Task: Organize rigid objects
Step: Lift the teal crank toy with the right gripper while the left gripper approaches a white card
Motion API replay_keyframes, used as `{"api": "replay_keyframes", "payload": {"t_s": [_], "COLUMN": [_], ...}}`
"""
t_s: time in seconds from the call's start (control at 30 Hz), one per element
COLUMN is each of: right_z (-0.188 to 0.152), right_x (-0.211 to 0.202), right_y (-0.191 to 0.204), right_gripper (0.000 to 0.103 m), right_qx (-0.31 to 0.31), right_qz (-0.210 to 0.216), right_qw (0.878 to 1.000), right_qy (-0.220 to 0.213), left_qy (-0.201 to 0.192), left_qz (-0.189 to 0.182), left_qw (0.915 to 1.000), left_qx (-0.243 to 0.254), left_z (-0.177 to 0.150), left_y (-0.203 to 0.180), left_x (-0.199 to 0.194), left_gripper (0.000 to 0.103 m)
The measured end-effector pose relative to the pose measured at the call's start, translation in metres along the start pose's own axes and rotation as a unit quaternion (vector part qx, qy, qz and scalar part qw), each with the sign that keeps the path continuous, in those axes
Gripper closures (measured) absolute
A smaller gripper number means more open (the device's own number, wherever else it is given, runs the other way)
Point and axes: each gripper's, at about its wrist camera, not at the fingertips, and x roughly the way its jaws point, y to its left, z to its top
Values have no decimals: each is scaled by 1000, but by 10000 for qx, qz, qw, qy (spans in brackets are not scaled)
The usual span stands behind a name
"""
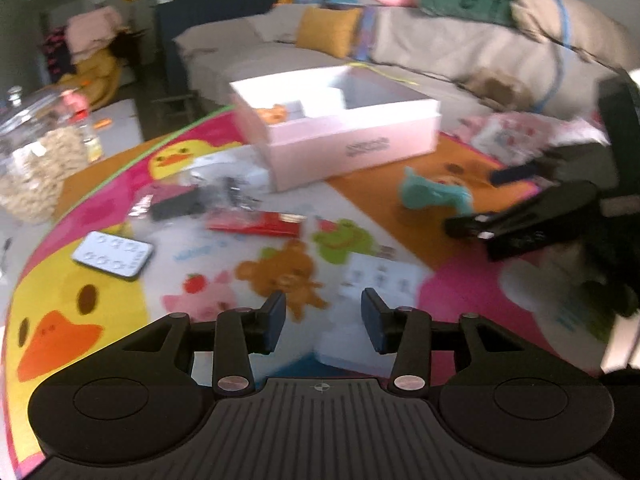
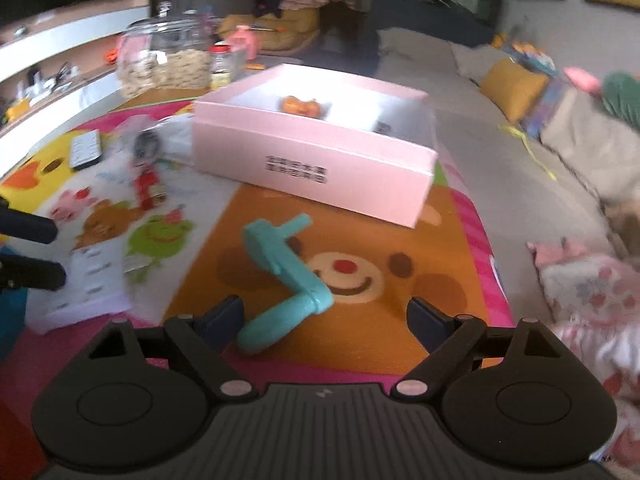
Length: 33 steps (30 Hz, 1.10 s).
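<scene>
Teal crank between open right gripper fingers

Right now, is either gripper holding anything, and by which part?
Nothing is held. The left gripper is open over the mat; the right gripper is open, with the teal crank lying loose between its fingers.

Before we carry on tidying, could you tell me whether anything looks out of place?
Several items still lie loose on the mat outside the pink box: the teal crank, remote and red packet. Nothing looks spilled or broken.
</scene>
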Motion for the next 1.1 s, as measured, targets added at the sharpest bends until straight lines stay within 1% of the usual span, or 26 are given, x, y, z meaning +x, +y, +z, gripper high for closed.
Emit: {"api": "replay_keyframes", "payload": {"t_s": [0.07,0.13,0.17,0.2,0.3,0.37,0.4,0.47,0.5,0.53,0.57,0.6,0.63,0.67,0.7,0.73,0.77,0.87,0.93,1.03,1.1], "right_z": [0,-1,-1,-1,-2,-2,-2,-1,-1,0,1,2,4,6,8,10,12,14,14,10,7], "right_x": [2,3,3,3,3,3,2,2,1,1,1,1,2,3,3,4,4,3,1,-5,-10], "right_y": [-5,-6,-7,-6,-7,-7,-7,-6,-5,-4,-3,-1,0,2,3,5,7,16,23,34,40], "right_gripper": [14,14,14,14,14,14,14,20,26,33,38,50,58,62,69,72,73,73,73,73,72], "right_qx": [148,189,199,214,274,284,290,324,333,334,333,335,327,315,303,287,256,87,-50,-371,-653], "right_qz": [44,48,49,58,79,75,76,101,124,152,176,183,192,208,229,252,270,333,457,657,635], "right_qw": [9999,9998,9998,9997,9996,9995,9995,9994,9993,9993,9992,9992,9992,9992,9992,9992,9993,9993,9989,9970,9957], "right_qy": [7,-15,-29,-39,-57,-67,-73,-84,-94,-110,-128,-131,-117,-105,-99,-88,-78,-110,-127,-157,-193], "left_qy": [23,58,72,80,139,139,156,194,236,281,329,261,218,194,178,166,159,123,87,27,22], "left_qz": [-111,-497,-681,-786,-851,-831,-872,-912,-933,-940,-935,-856,-775,-753,-769,-755,-703,-364,-150,20,-42], "left_qw": [9998,9986,9974,9967,9962,9960,9957,9953,9950,9947,9944,9947,9947,9947,9949,9956,9964,9992,9996,9973,9959], "left_qx": [-136,-196,-209,-159,145,291,289,264,283,316,377,510,634,669,625,527,444,131,-215,-730,-904], "left_z": [3,4,4,3,1,0,1,0,0,0,-1,-2,-2,-2,0,1,2,5,6,6,5], "left_y": [2,0,-3,-7,-21,-27,-28,-30,-33,-35,-39,-44,-48,-50,-48,-45,-41,-23,-7,16,24], "left_x": [2,2,1,1,3,4,5,8,11,14,18,19,20,20,21,23,24,28,29,30,29], "left_gripper": [59,59,57,56,56,49,49,49,49,52,52,52,56,61,66,74,77,78,78,79,79]}}
